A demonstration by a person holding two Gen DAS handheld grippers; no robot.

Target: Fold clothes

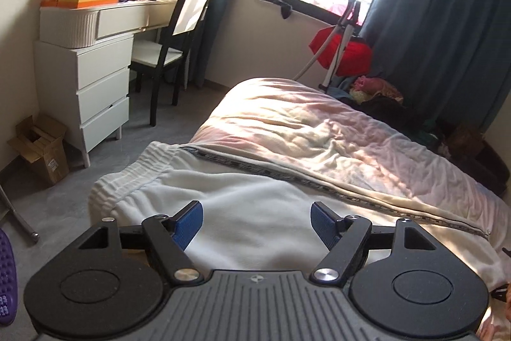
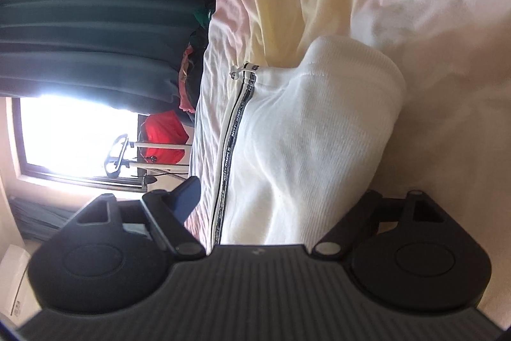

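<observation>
left claw: blue pads well apart, nothing between them, poised over white fleece of the trousers. gathered waistband just ahead and to the left of this claw, at the near corner of the bed, part of it drooping over the bed's left edge.

right claw: view rolled sideways. one blue pad visible at the bed's side; the opposite finger hidden behind cloth. jaws wide, with white cloth lying in the gap; clamped or merely straddling: cannot tell. ribbed cuff directly ahead of this claw, zip pull beside it.

garment: white trousers spread along the near edge of the bed, on a pale wrinkled quilt. long axis running from waistband at the left to cuff at the right, marked by the dark lettered side tape. the two claws stand at opposite ends of that axis: left nearer the waistband, right nearer the cuff.

judgement: lie fits either a garment laid out flat or one already folded leg on leg lengthwise; layers not distinguishable in either view. any end-to-end fold would turn on that axis, cuff travelling toward waistband or the reverse.

risk, as judgement: soft fleece may slip over the bed's left edge at the waistband.
</observation>
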